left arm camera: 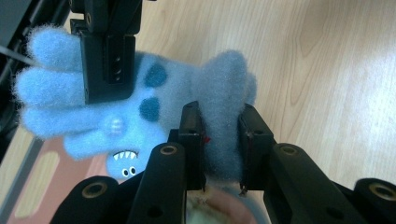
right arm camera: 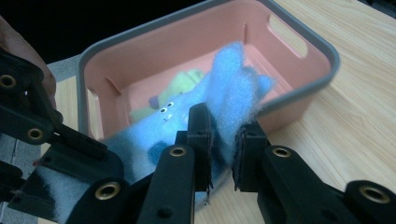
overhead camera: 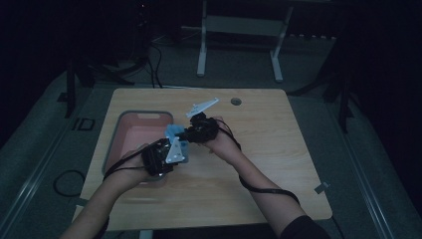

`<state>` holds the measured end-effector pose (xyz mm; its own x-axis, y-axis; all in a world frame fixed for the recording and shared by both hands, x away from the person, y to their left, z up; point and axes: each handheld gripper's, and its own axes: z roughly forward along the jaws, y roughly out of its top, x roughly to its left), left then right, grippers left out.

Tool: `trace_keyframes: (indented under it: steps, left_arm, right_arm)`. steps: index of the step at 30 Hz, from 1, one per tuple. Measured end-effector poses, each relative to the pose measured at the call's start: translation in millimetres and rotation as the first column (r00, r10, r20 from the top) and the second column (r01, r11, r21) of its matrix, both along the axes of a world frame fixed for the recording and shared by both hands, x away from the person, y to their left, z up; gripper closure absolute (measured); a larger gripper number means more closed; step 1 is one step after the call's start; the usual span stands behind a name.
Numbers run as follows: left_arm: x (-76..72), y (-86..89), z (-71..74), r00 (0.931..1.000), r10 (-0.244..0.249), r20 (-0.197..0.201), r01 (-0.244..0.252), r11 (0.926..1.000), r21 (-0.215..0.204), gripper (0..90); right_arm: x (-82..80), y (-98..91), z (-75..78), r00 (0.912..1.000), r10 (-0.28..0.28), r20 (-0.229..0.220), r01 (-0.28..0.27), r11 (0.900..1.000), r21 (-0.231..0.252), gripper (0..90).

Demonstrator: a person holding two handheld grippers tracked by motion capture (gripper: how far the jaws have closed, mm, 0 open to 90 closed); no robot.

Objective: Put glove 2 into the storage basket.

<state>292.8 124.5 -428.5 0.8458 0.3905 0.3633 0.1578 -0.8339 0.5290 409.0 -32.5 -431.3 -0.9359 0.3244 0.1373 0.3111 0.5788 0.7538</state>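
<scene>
The blue plush glove [left arm camera: 140,107], a fuzzy monster-faced mitt with dark spots, small eyes and white teeth, hangs in the air between the two grippers, above the worktop [overhead camera: 259,144] beside the right-hand rim of the pink bin [overhead camera: 130,127], which sits toward the worktop's left edge. The left gripper [left arm camera: 219,140] has its jaws pinching one fold of the fleece near the cuff end; the right gripper [right arm camera: 224,149] has its jaws pinching another tuft of the same glove. In the left gripper view the right gripper's jaws clamp the finger end from above. In the high view the two grippers sit close together, with the glove bunched between them.

Inside the bin lies a yellow-green plush toy [right arm camera: 184,86] on the pink floor.

The step in hand looks like a two-handed carry or straightening of the glove, probably on its way into the bin. To do it well, both pinches should hold deep in the fabric rather than at the loose pile, since fleece slips easily out of a shallow bite. The hands should travel together so the glove is neither stretched nor left sagging. It should pass over the grey rim with its dangling fingers clear, so nothing snags on the edge. Only once it hangs over the bin's floor should either grip let go.
</scene>
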Motion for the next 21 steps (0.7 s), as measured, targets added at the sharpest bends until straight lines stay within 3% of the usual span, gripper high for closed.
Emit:
trace_keyframes:
  steps: [12,21]
  left_arm:
    - [-6.7,42.3,-7.5,0.9974,0.058,-0.043,-0.058,0.9982,0.015,75.6]
    - [-12.7,71.7,-11.1,0.9929,0.112,-0.041,-0.111,0.9934,0.029,75.6]
  right_arm:
    - [-1.0,46.9,-8.9,0.9976,0.064,-0.026,-0.064,0.9979,0.007,79.8]
    - [-3.8,80.7,-11.5,0.9944,0.103,-0.023,-0.103,0.9946,-0.006,79.7]
